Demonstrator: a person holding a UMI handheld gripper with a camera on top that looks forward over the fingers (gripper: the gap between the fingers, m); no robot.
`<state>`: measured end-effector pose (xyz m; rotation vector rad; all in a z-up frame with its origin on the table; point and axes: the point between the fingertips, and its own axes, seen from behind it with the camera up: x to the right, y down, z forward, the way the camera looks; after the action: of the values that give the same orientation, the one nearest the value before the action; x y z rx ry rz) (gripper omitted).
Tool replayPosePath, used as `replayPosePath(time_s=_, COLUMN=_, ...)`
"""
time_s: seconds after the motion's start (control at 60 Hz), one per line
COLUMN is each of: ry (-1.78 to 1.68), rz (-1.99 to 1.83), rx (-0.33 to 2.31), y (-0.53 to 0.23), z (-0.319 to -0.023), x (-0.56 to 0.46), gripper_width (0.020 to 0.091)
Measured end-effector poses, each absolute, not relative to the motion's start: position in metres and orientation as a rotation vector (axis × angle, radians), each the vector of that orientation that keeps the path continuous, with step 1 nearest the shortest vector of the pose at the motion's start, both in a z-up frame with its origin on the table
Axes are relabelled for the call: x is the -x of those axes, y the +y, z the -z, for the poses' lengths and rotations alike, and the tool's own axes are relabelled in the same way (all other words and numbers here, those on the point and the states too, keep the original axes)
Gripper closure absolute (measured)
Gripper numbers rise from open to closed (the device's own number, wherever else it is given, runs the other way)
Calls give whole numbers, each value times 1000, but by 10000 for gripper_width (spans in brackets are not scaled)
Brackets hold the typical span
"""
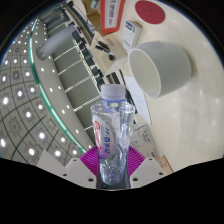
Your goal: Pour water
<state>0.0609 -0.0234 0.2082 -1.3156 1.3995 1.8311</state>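
A clear plastic water bottle (pixel 111 128) with a pale cap and a red-and-blue label stands between my fingers, and the magenta pads (pixel 90 156) press on its lower body from both sides. My gripper (pixel 111 160) is shut on the bottle and holds it lifted and tilted, its cap toward a pale green cup (pixel 158 68). The cup lies beyond the bottle's cap, its open mouth facing the bottle. Whether water is leaving the bottle cannot be seen.
Beyond the cup is a box with a red round mark (pixel 148 12) and a red-and-white package (pixel 110 14). Grey panels (pixel 75 60) and a ceiling with rows of lights (pixel 22 100) fill the side left of the bottle.
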Motion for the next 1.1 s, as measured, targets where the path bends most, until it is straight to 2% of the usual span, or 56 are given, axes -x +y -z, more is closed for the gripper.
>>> replayPosePath(time_s=0.233, ry=818, rz=-1337, rx=1684, y=-28, z=-255, x=-81, gripper_width=773)
replayPosePath(time_s=0.45, ry=364, rz=-773, rx=1710, y=-25, z=-327, x=-165, gripper_width=775)
replayPosePath(time_s=0.55, ry=213, rz=-522, rx=1716, y=-19, z=-325, x=-206, gripper_width=775)
replayPosePath(time_s=0.65, ry=84, rz=-264, rx=1726, y=-21, z=-313, x=-253, gripper_width=774)
replayPosePath(time_s=0.733, ry=6, rz=-108, rx=1751, y=-18, z=-285, x=-282, gripper_width=774)
replayPosePath(time_s=0.967, ry=-39, rz=42, rx=1887, y=-8, z=-157, x=-327, gripper_width=776)
replayPosePath(time_s=1.1, ry=12, rz=22, rx=1939, y=-18, z=-112, x=-338, gripper_width=775)
